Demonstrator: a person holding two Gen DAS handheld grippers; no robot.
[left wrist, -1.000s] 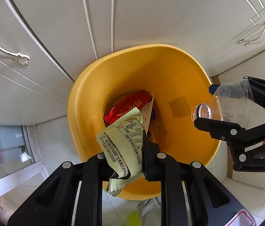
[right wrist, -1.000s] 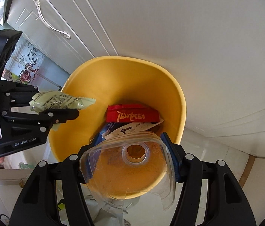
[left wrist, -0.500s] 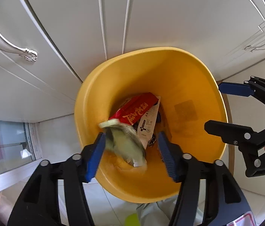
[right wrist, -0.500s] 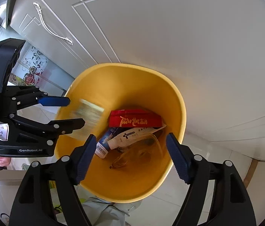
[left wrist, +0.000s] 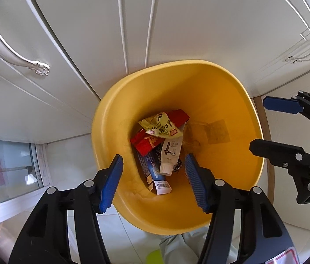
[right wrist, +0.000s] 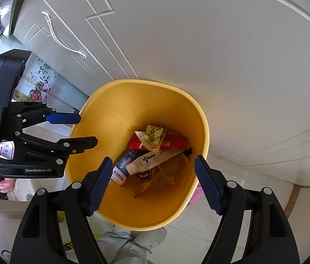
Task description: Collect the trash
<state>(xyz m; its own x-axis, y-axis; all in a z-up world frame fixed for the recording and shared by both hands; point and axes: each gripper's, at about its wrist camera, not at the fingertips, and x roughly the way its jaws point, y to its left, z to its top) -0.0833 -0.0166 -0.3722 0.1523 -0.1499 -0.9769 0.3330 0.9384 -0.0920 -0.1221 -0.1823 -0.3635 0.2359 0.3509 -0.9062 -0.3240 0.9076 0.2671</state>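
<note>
Left wrist view: we hover over the yellow bin [left wrist: 238,101], both tools empty.

Our left gripper [left wrist: 154,181] and right gripper [right wrist: 154,182] each have fingers spread wide, holding nothing. The green wrapper [left wrist: 160,126], red packet [left wrist: 146,143], white tube [left wrist: 170,155] and clear plastic cup [right wrist: 172,171] lie straight ahead at the bin bottom, tube lengthwise toward us, neither hand clearly nearer.

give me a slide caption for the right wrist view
Both grippers, right and left, hang open above the yellow bin holding the green wrapper and other trash.
</note>
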